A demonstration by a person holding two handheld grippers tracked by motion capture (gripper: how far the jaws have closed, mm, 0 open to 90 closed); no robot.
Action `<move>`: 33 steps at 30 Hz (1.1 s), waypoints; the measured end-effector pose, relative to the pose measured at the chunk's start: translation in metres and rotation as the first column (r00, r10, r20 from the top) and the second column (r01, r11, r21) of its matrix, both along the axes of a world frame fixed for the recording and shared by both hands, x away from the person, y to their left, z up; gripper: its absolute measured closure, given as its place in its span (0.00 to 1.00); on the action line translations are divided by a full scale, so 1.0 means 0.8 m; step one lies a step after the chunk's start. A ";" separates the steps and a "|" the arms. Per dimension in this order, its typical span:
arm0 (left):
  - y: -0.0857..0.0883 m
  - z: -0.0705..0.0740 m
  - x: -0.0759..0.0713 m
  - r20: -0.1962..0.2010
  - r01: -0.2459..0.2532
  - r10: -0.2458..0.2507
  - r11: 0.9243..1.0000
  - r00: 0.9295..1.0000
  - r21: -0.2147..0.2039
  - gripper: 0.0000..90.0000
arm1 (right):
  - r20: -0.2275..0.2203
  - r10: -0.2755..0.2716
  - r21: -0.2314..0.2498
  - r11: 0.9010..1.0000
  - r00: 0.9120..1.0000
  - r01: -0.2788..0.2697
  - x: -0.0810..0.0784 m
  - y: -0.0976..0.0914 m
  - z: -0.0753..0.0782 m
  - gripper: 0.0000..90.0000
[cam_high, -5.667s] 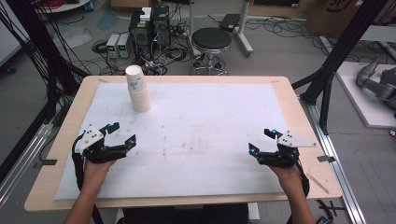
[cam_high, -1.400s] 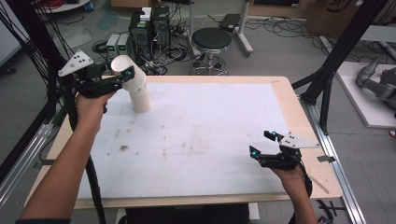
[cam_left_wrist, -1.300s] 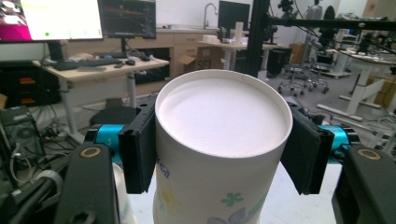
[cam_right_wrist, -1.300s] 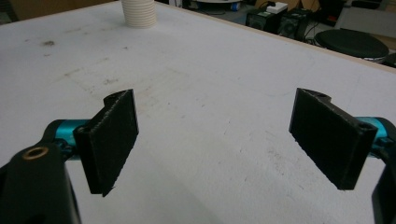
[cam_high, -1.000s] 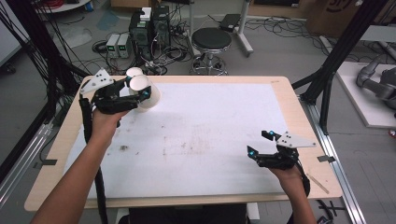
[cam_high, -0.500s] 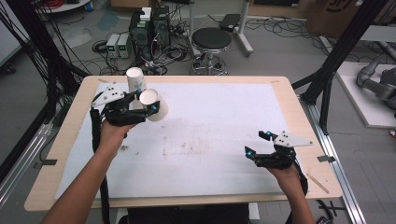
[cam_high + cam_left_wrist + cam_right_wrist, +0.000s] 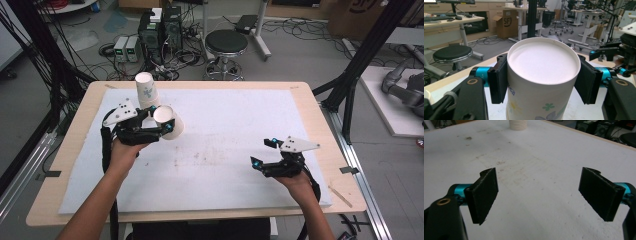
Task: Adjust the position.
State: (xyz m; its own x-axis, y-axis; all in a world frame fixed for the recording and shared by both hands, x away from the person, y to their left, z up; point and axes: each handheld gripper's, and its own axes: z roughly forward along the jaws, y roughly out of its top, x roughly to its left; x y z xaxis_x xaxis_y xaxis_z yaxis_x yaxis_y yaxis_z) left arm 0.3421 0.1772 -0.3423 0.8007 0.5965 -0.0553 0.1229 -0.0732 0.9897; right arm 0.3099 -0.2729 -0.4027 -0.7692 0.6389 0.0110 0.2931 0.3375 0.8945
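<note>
Since the earlier frame, the left gripper (image 7: 162, 125) has carried a paper cup (image 7: 167, 120) down and away from the cup stack (image 7: 146, 90) over the table (image 7: 300, 100). From above, the cup lies tilted, bottom facing the camera; the right gripper (image 7: 263, 152) hovers apart, jaws wide and empty. Seen from the left gripper, both pads (image 7: 499, 81) press the cup's (image 7: 541, 82) sides. Ahead of the right gripper (image 7: 544, 197), the stack (image 7: 518, 125) stands far off.

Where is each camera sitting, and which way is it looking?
High view: above the person's side, looking forward and down at the table; both forearms show.
Left gripper view: rides the left gripper, looking along its jaws, shut on a paper cup.
Right gripper view: rides the right gripper, jaws open, looking over the table.
Shared: the high and right gripper views both see the cup stack.
</note>
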 end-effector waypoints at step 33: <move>-0.073 -0.033 -0.019 -0.074 0.318 -0.315 0.947 0.946 0.032 0.40 | -0.024 0.344 0.054 0.938 0.939 -0.343 0.019 0.095 0.014 0.18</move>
State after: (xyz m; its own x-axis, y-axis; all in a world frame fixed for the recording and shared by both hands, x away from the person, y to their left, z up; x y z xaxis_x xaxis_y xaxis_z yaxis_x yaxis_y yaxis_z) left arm 0.3266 0.1188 -0.3684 0.9440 0.3158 -0.0952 0.1524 -0.1618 0.9750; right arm 0.3252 -0.1969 -0.3917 -0.9404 0.3341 0.0636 0.1959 0.3795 0.9042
